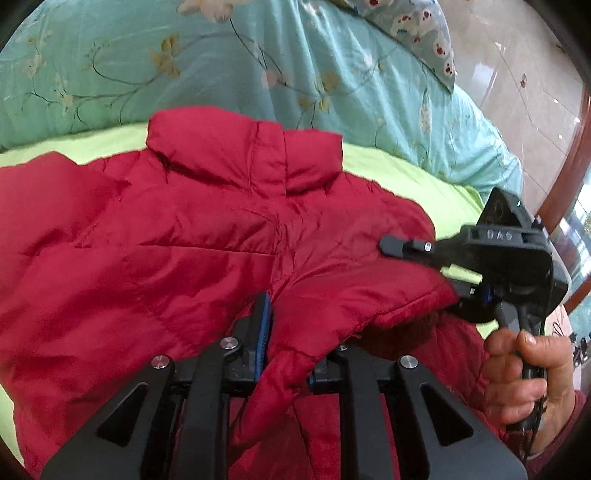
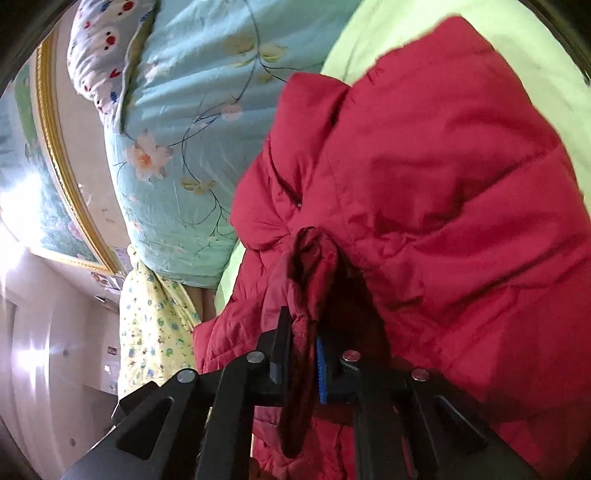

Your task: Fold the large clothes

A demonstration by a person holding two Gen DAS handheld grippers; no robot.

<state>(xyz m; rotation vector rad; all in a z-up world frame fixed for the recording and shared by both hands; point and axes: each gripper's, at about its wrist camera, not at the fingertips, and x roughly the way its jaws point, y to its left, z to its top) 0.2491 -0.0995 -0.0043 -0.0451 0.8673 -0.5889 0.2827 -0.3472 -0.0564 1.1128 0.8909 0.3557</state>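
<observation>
A red puffer jacket [image 1: 166,229] lies spread on a lime-green sheet [image 1: 388,166], its collar [image 1: 243,147] toward the far side. My left gripper [image 1: 286,347] is shut on a fold of the jacket's near edge, with fabric bunched between its blue-padded fingers [image 1: 262,325]. At the right of the left wrist view a hand [image 1: 524,373] holds the right gripper, whose upper finger [image 1: 402,245] rests over the jacket's right side. In the right wrist view the right gripper [image 2: 301,332] is shut on a dark red edge of the jacket [image 2: 443,184].
A teal floral quilt [image 1: 221,55] is heaped behind the jacket, with a patterned pillow [image 1: 413,29] beyond it. Tiled floor [image 1: 517,74] lies past the bed's right edge. The right wrist view shows a gold-framed picture [image 2: 55,147] and a yellow printed cloth [image 2: 155,332].
</observation>
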